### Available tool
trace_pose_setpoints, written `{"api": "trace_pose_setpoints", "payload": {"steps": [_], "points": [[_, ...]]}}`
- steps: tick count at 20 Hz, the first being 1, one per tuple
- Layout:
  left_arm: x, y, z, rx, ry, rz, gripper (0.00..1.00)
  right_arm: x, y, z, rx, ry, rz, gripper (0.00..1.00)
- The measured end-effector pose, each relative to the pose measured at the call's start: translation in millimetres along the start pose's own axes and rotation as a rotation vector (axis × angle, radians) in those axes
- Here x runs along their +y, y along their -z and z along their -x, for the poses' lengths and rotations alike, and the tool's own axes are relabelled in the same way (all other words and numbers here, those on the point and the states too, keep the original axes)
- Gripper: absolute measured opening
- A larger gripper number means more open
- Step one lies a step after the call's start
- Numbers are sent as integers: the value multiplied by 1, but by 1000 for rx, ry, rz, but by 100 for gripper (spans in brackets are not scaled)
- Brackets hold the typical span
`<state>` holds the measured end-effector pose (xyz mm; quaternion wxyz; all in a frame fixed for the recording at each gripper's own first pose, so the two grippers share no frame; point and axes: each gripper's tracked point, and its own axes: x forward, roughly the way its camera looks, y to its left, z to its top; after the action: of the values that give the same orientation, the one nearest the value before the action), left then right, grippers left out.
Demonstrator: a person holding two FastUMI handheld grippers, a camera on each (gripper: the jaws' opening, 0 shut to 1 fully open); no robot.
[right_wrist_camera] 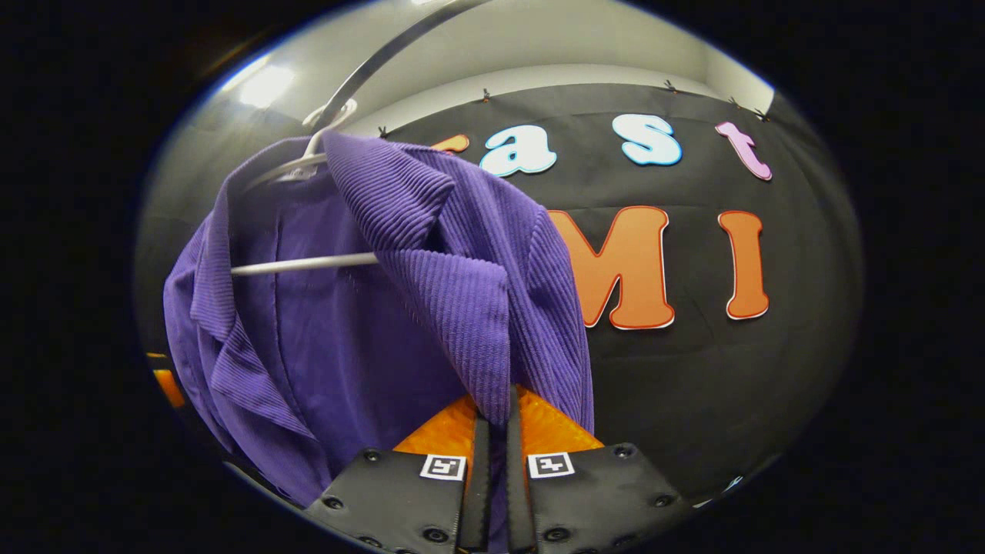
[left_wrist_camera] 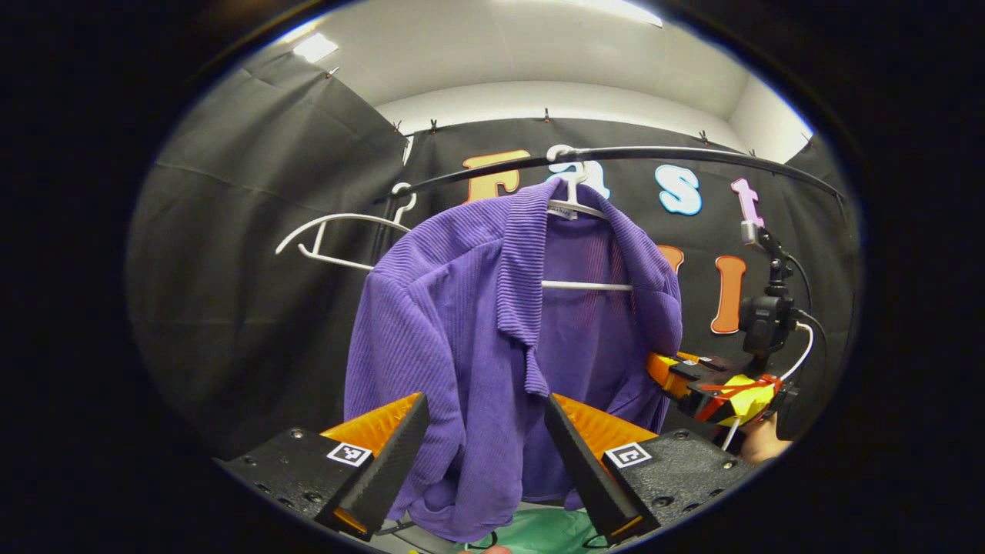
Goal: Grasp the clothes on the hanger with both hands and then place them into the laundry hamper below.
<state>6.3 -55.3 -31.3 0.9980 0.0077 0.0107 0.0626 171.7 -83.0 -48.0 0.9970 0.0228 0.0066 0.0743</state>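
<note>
A purple ribbed jacket (left_wrist_camera: 462, 323) hangs on a white hanger (left_wrist_camera: 573, 204) from a dark rail (left_wrist_camera: 654, 154). My left gripper (left_wrist_camera: 485, 431) is open, its two fingers standing either side of the jacket's left front panel. In the left gripper view, my right gripper (left_wrist_camera: 669, 377) sits at the jacket's right edge, held by a hand (left_wrist_camera: 762, 442). In the right gripper view, the right gripper (right_wrist_camera: 492, 415) is shut on the front edge of the purple jacket (right_wrist_camera: 431, 292). Green hamber fabric, the laundry hamper (left_wrist_camera: 546, 535), peeks out below the jacket.
A second, empty white hanger (left_wrist_camera: 338, 238) hangs on the rail to the left. Black cloth walls surround the rail on all sides. The white hanger's crossbar (right_wrist_camera: 304, 264) shows inside the jacket.
</note>
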Motion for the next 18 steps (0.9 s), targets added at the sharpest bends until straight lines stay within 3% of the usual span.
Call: {"api": "trace_pose_setpoints", "payload": {"steps": [1, 2, 4, 9, 10, 11, 12, 14, 16, 18], "points": [[-6, -2, -2, -9, 8, -3, 92, -8, -11, 11, -30, 11, -4, 16], [-10, -4, -5, -20, 12, -7, 92, -16, -27, 22, -72, 20, -7, 8], [-15, -12, -12, -54, 16, -11, 92, -26, -63, 53, -153, 22, -29, 8], [-32, -16, -45, -106, 3, 24, 92, -32, -113, 105, -237, -48, -65, 7], [-36, -14, -52, -111, -6, 31, 99, -28, -118, 113, -240, -67, -64, 8], [-38, -13, -60, -117, -21, 37, 92, -25, -121, 120, -243, -82, -56, 8], [-39, -13, -69, -132, -38, 36, 92, -23, -123, 125, -245, -92, -43, 8], [-26, -9, -81, -169, -129, -3, 91, -17, -126, 133, -249, -114, -21, 7], [2, 7, -86, -156, -286, -103, 90, -13, -128, 139, -250, -128, -12, 7], [19, 33, -92, -99, -349, -191, 93, -13, -126, 138, -247, -132, -13, 7]]}}
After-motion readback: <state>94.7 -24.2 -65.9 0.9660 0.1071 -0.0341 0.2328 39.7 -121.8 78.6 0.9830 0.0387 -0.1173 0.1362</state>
